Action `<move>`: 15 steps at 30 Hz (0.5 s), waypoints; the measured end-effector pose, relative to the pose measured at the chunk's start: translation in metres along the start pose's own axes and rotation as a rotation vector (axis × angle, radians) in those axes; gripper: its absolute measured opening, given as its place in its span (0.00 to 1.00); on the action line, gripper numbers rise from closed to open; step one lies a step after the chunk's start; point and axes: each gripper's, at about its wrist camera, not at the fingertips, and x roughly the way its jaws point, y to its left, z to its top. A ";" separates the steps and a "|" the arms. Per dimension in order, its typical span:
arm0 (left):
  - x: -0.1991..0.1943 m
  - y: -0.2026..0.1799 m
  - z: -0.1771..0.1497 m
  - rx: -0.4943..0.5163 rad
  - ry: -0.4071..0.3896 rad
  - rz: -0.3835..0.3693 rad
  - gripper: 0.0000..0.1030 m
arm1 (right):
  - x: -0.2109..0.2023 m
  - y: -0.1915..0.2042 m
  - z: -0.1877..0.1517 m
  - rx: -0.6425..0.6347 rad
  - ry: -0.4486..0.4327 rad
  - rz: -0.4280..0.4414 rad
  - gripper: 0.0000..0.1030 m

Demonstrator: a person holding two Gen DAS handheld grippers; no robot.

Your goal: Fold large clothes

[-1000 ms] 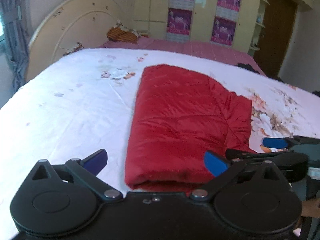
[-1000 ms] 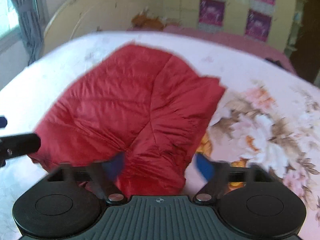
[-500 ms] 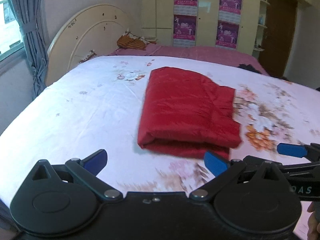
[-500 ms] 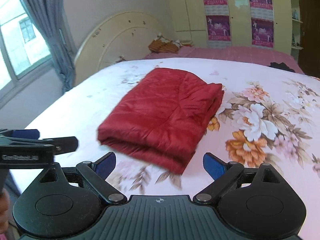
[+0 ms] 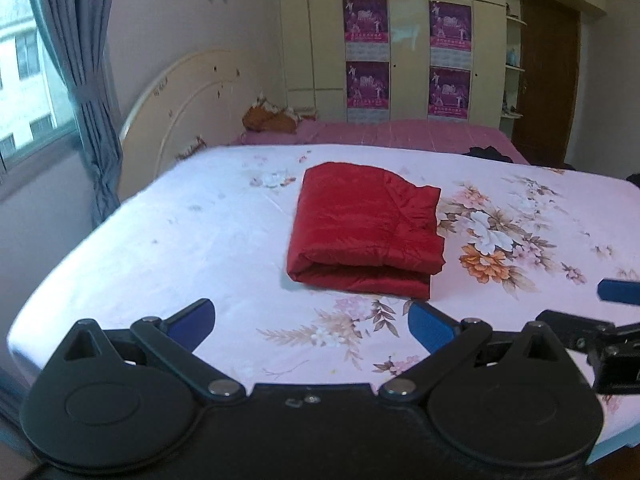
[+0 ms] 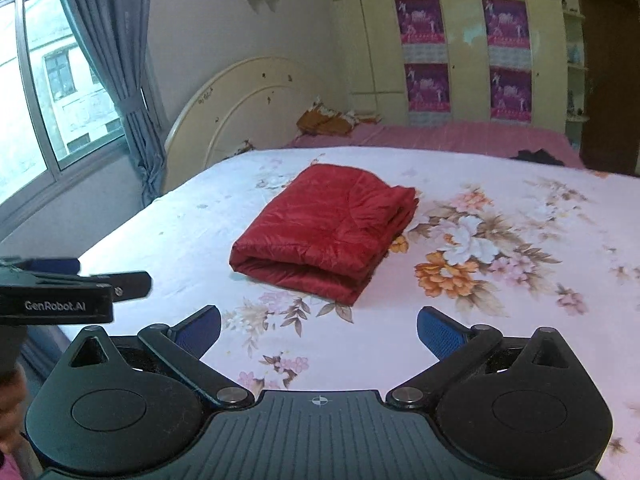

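Note:
A red quilted garment (image 5: 366, 224) lies folded into a thick rectangle on the floral bed sheet (image 5: 200, 240), its folded edge facing me. It also shows in the right wrist view (image 6: 326, 236). My left gripper (image 5: 310, 322) is open and empty, held back from the garment above the bed's near edge. My right gripper (image 6: 318, 330) is open and empty, also back from the garment. The right gripper shows at the right edge of the left wrist view (image 5: 592, 320). The left gripper shows at the left edge of the right wrist view (image 6: 72, 280).
A cream headboard (image 6: 248, 100) stands at the left end of the bed. A second bed with a pink cover (image 5: 400, 136) lies behind, with an orange cloth (image 5: 268, 118) on it. Wardrobes, a brown door (image 5: 544, 76) and a curtained window (image 6: 60, 80) line the walls.
Both grippers have pulled back and up from the red garment, which now lies folded and farther away on the bed. Both stay open.

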 end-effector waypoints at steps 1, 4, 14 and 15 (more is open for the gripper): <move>-0.004 -0.001 0.000 0.000 0.000 0.000 1.00 | -0.005 0.001 -0.002 0.000 -0.011 -0.007 1.00; -0.013 -0.003 -0.002 -0.018 0.002 -0.011 1.00 | -0.019 0.002 -0.004 0.022 -0.032 -0.020 1.00; -0.028 -0.006 -0.007 -0.034 0.007 -0.016 1.00 | -0.045 0.010 -0.005 0.045 -0.096 -0.098 1.00; -0.029 -0.007 -0.007 -0.035 0.005 -0.012 1.00 | -0.046 0.010 -0.006 0.047 -0.098 -0.097 1.00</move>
